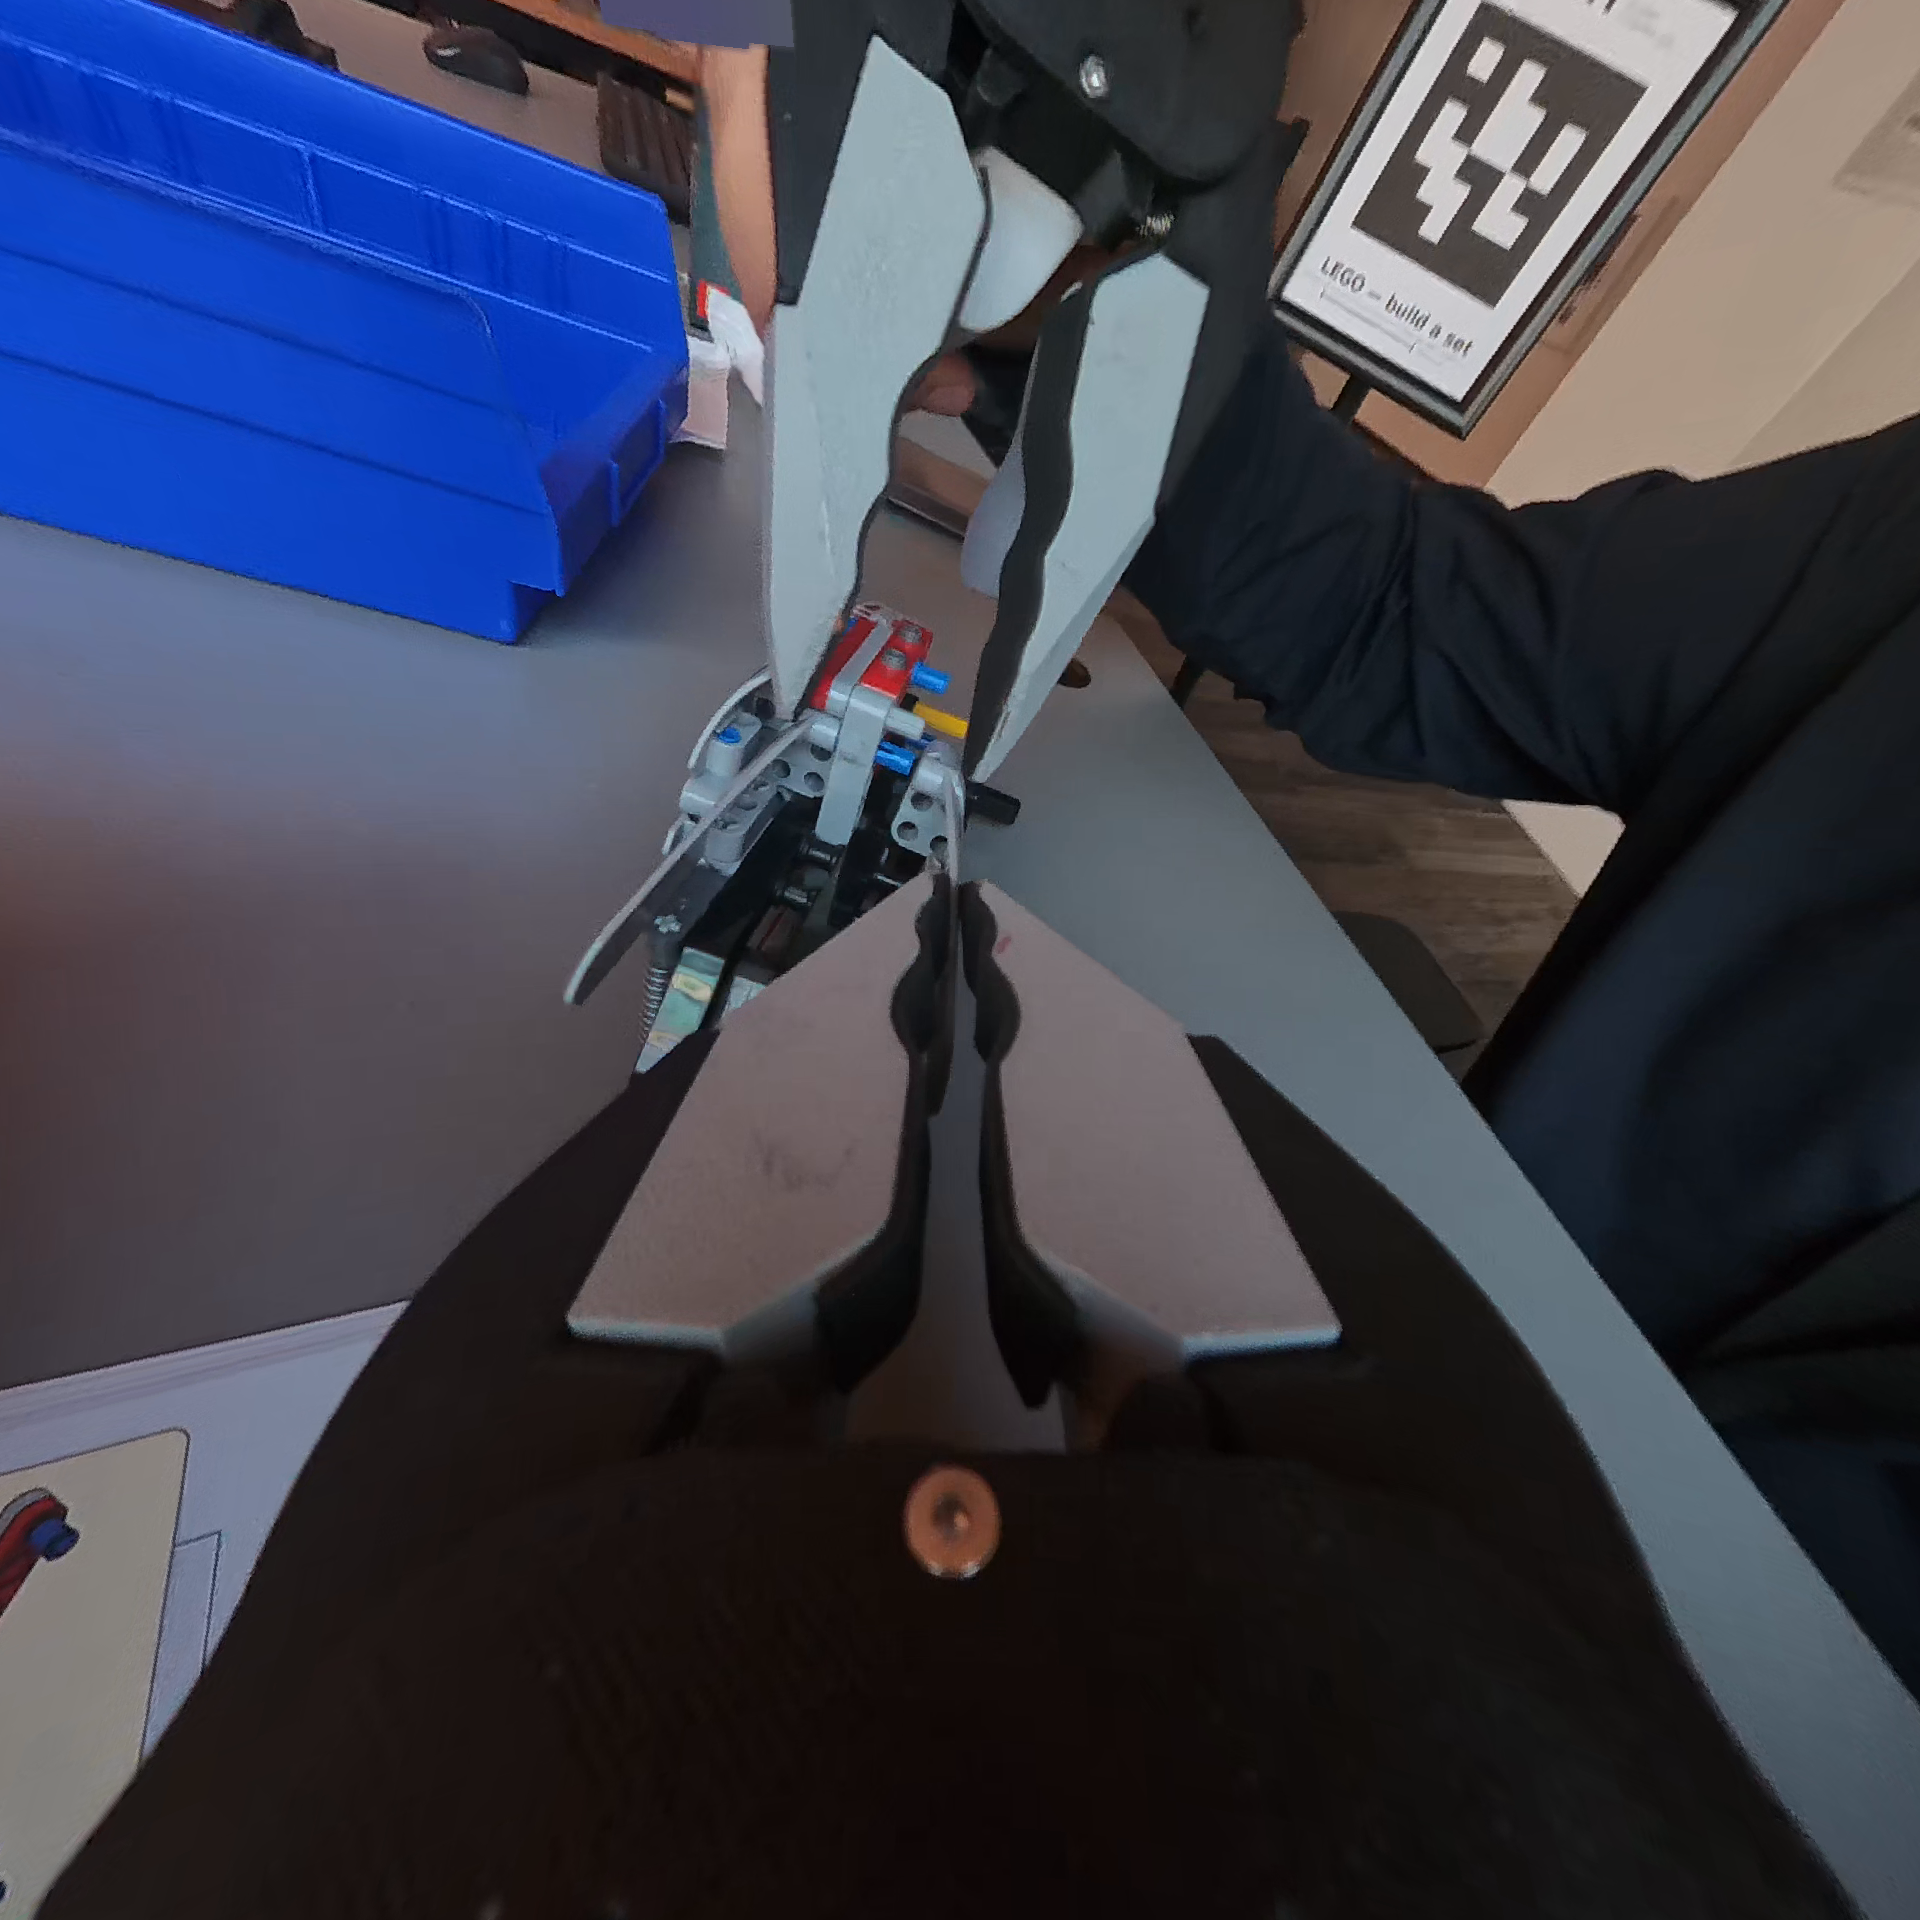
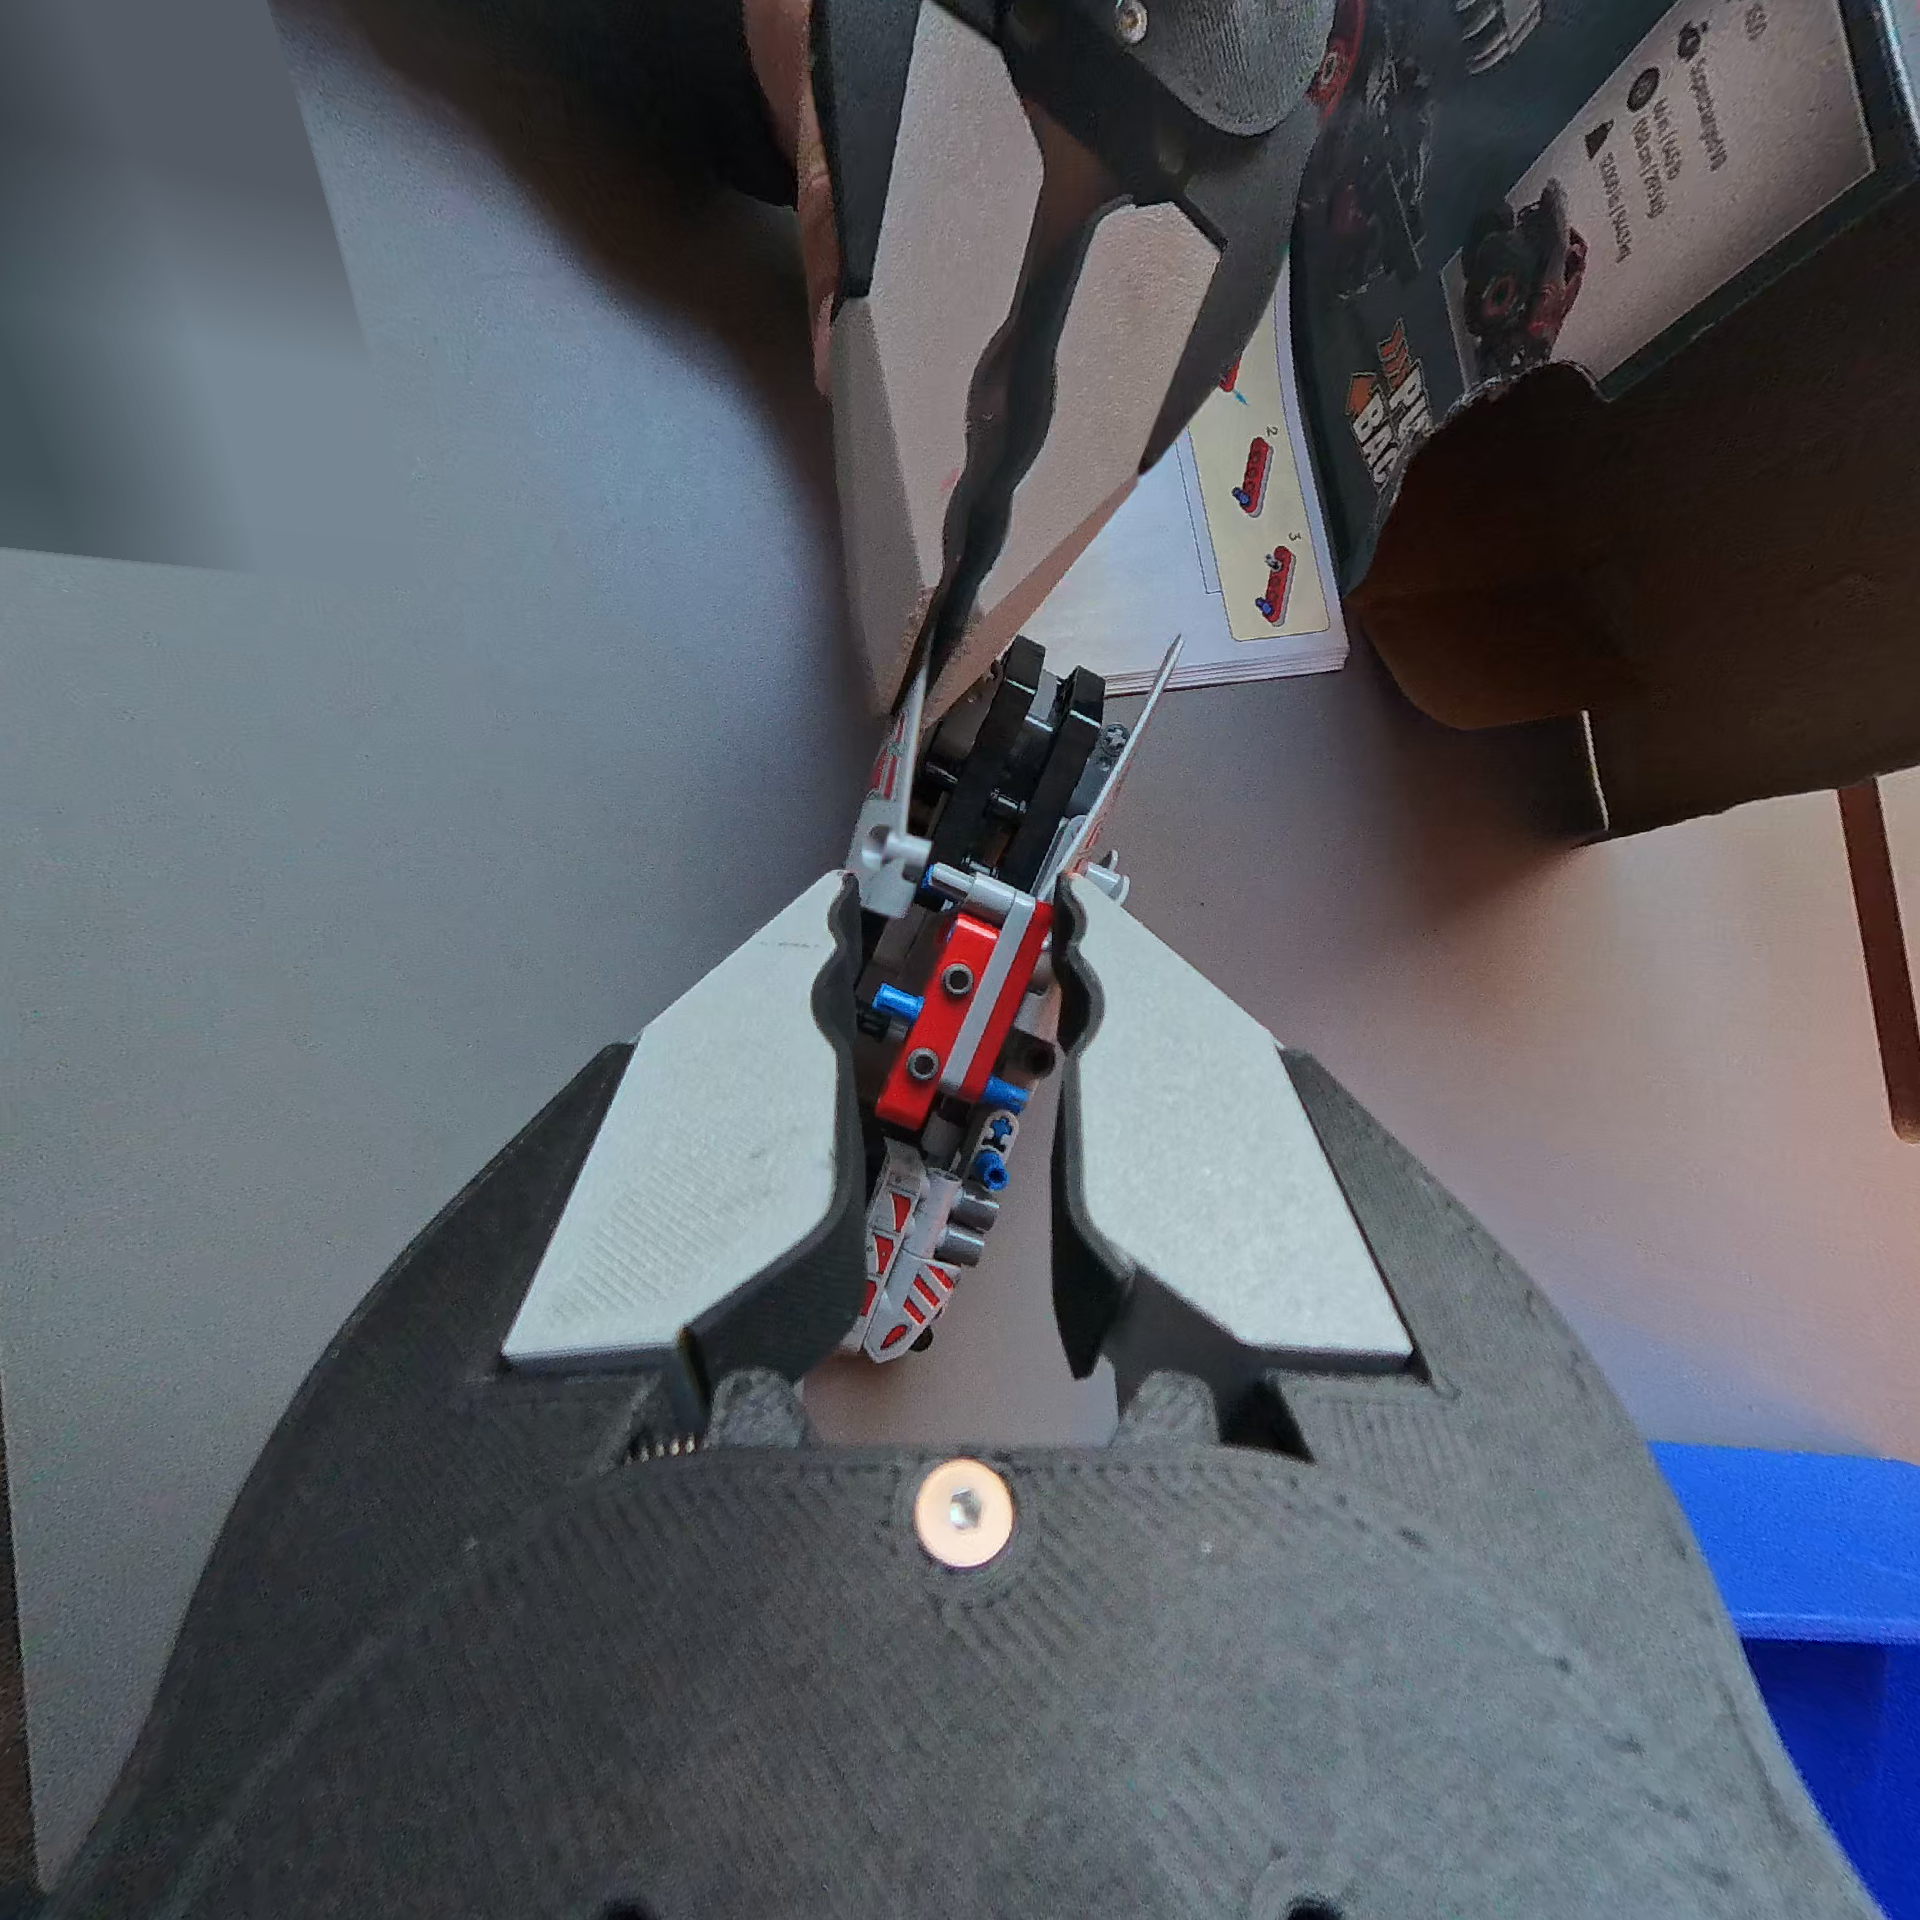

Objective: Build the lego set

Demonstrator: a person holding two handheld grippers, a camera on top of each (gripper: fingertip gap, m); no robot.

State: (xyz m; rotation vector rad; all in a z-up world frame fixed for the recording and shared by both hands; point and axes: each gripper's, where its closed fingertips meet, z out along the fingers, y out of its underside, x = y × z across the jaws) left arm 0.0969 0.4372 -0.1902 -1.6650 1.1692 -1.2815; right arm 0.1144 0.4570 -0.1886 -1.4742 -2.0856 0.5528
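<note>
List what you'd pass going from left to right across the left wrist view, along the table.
Blue bin → lego model, held between the two grippers → person's dark sleeve → framed sign toward the far right.
</note>
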